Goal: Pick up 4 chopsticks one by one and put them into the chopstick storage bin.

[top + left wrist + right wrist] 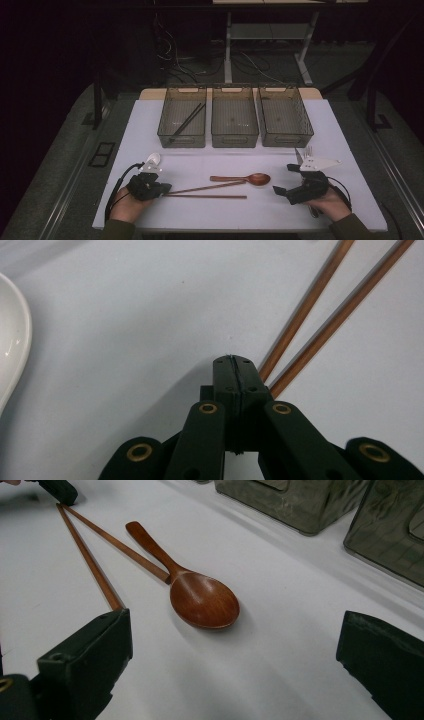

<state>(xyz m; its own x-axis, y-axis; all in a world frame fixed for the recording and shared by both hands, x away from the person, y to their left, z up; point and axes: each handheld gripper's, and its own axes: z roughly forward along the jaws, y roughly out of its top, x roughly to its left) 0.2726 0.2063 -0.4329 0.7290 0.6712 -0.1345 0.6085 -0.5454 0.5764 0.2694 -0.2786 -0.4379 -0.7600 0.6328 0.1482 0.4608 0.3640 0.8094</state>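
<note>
My left gripper (pixel 235 362) clenched empty beside two brown wooden chopsticks (pixel 210 191); right gripper (pixel 235 650) released; I'd reopen, straddle both sticks before closing

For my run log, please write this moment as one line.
left hand-held gripper: shut, empty, beside brown chopsticks | right hand-held gripper: open, facing wooden spoon | left bin: black chopsticks inside

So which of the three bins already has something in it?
The left bin: a dark pair of chopsticks lies slanted inside it. The middle bin and right bin look empty.
</note>
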